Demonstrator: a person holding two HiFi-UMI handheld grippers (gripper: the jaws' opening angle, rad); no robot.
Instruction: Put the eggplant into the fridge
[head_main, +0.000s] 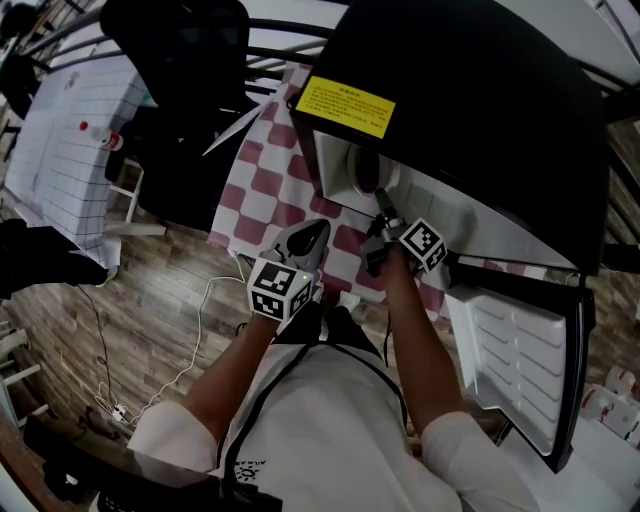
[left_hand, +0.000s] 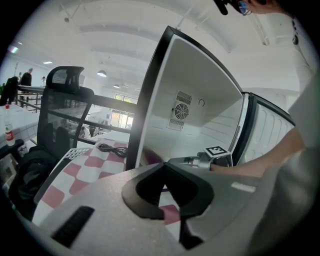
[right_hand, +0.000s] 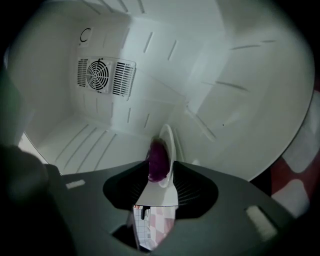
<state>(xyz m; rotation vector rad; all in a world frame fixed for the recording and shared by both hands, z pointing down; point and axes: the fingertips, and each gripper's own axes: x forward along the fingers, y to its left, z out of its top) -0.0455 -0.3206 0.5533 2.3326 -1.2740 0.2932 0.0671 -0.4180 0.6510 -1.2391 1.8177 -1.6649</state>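
Observation:
The purple eggplant (right_hand: 158, 160) lies on a white plate (right_hand: 169, 140) on the floor of the open white-lined fridge (right_hand: 215, 75). In the right gripper view my right gripper (right_hand: 161, 176) is open, and the near rim of the plate and the eggplant sit in the gap at its tips. From the head view the right gripper (head_main: 385, 215) reaches into the mouth of the black fridge (head_main: 480, 100), where the eggplant (head_main: 368, 175) shows dark on the plate (head_main: 345, 182). My left gripper (head_main: 310, 235) is shut and empty, held back over the table's near edge.
The fridge door (head_main: 520, 350) stands swung open at the right. A red-and-white checkered cloth (head_main: 270, 180) covers the table. A black cable (left_hand: 112, 149) lies on the cloth left of the fridge. A black mesh chair (head_main: 180, 60) stands behind the table.

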